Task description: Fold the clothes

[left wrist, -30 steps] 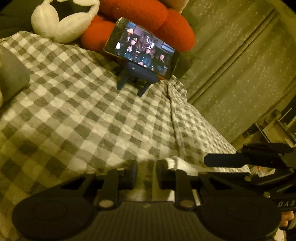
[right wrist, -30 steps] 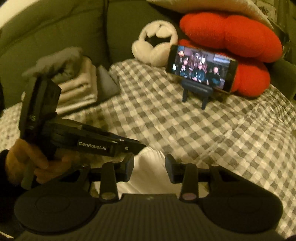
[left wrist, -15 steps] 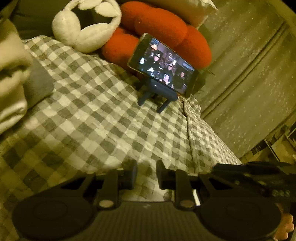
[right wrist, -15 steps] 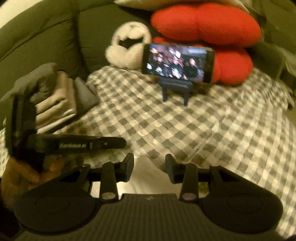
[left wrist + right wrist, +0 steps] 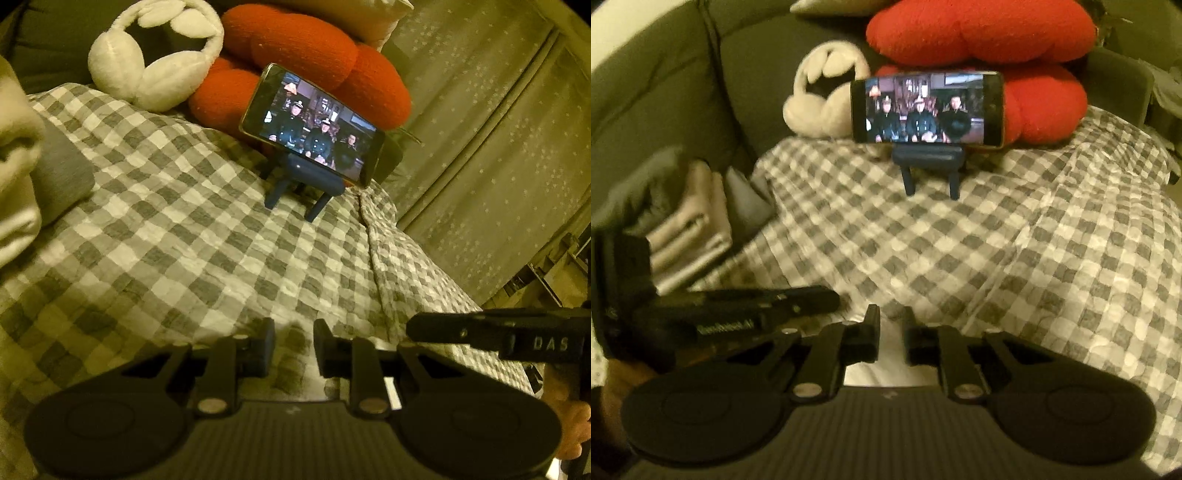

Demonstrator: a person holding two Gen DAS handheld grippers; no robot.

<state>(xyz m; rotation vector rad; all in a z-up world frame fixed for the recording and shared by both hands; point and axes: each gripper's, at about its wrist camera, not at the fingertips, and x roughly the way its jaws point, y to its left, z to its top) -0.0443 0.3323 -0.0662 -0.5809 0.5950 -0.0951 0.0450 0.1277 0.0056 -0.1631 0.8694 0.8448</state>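
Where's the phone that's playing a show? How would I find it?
Look at the grey-and-white checked bedspread, then to its far end where the big red cushions are piled. Just in front of them, beside a white plush toy, the phone stands sideways on a small dark blue stand. It is the only thing there with a glowing screen.

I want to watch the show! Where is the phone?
The phone stands on a dark stand at the far end of the checked cover, before the red cushions, right of the white plush.
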